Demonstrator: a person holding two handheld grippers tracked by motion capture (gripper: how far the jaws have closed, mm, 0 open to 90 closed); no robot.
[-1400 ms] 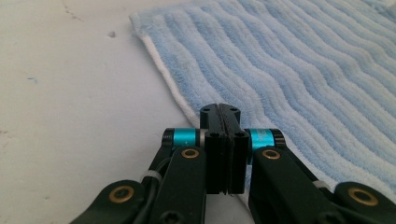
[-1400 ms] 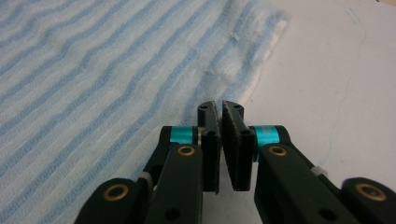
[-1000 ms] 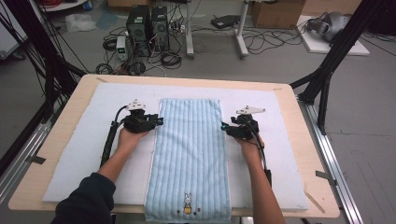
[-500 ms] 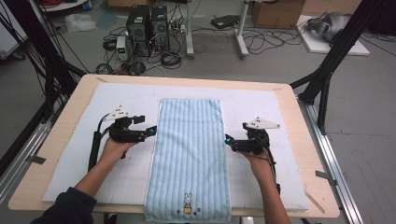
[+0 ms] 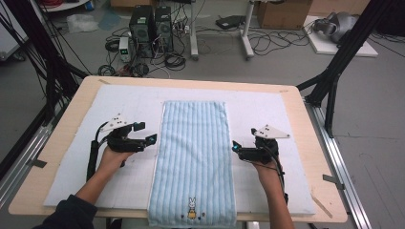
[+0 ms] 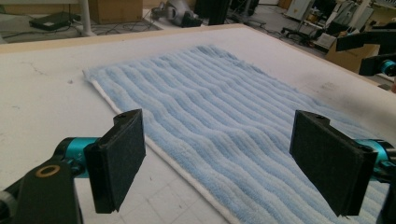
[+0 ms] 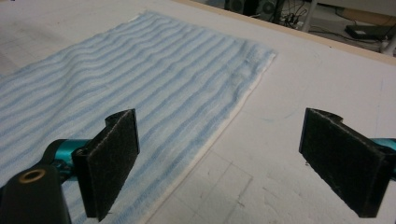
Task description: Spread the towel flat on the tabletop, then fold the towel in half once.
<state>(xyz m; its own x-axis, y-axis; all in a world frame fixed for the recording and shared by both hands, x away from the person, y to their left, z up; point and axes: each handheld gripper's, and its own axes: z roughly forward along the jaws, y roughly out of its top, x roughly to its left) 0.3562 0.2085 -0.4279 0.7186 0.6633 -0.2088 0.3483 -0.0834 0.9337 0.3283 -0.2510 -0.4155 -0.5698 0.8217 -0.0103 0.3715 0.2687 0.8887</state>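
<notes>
The towel (image 5: pixel 195 162) lies flat in the middle of the table (image 5: pixel 305 119), on a white mat (image 5: pixel 267 109). It is light blue with ribbed stripes, folded to a long narrow strip, and its near end hangs a bit over the table edge. A small rabbit (image 5: pixel 192 204) is stitched near that end.

The left gripper (image 5: pixel 152 140) is just beside the towel's left edge, approx. at mid length, held low over the mat. Its jaws have just been opening and now stand wide apart, with nothing between them. In the left gripper view the towel (image 6: pixel 224 116) spreads out ahead, its white hem passing between the two pads w/o touching either (the right gripper shows far off at the top right corner).

The right gripper (image 5: pixel 235 148) is just beside the towel's right edge, facing the left one across the cloth. Its jaws too have just been opening and are wide, holding nothing. In the right gripper view the towel (image 7: pixel 140 93) lies ahead and to the left, its edge running between the pads; the right pad (image 7: pixel 343 161) is over bare mat.

Both hands rest low, near the mat, one on each side of the towel.
</notes>
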